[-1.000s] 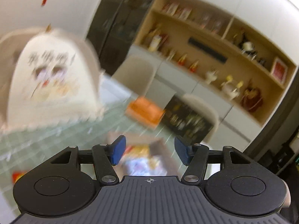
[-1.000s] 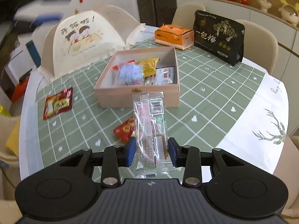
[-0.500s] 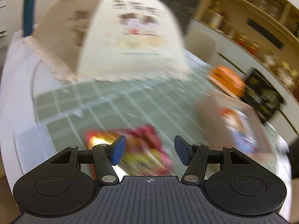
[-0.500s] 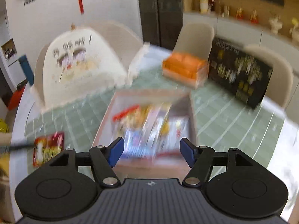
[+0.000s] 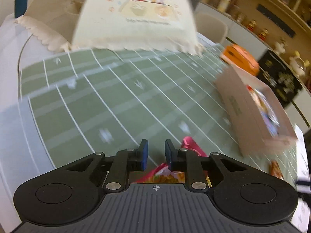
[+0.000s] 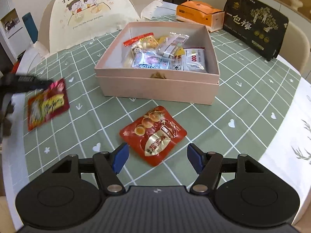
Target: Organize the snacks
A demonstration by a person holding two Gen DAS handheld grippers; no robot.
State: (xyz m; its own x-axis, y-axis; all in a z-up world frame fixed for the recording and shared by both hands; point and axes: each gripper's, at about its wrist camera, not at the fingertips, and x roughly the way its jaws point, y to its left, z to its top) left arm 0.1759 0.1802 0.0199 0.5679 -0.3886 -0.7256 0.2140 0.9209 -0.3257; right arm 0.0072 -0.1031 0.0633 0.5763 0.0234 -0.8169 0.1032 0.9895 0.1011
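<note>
Green checked tablecloth (image 6: 243,104) bears the pink box (image 6: 157,89), centre frame. Left gripper (image 5: 156,153) pinches a limp red packet (image 6: 47,103) — crinkly, light. Right gripper (image 6: 156,156), wide, frames the flat egg pouch (image 6: 153,135) — slippery; grab an edge.

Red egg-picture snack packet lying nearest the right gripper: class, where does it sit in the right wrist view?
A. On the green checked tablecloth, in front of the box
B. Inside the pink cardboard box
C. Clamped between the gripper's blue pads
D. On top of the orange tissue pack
A: the red egg-picture snack packet lies flat on the green checked tablecloth, apart from the pink cardboard box behind it, and the right gripper stands open short of it.
</note>
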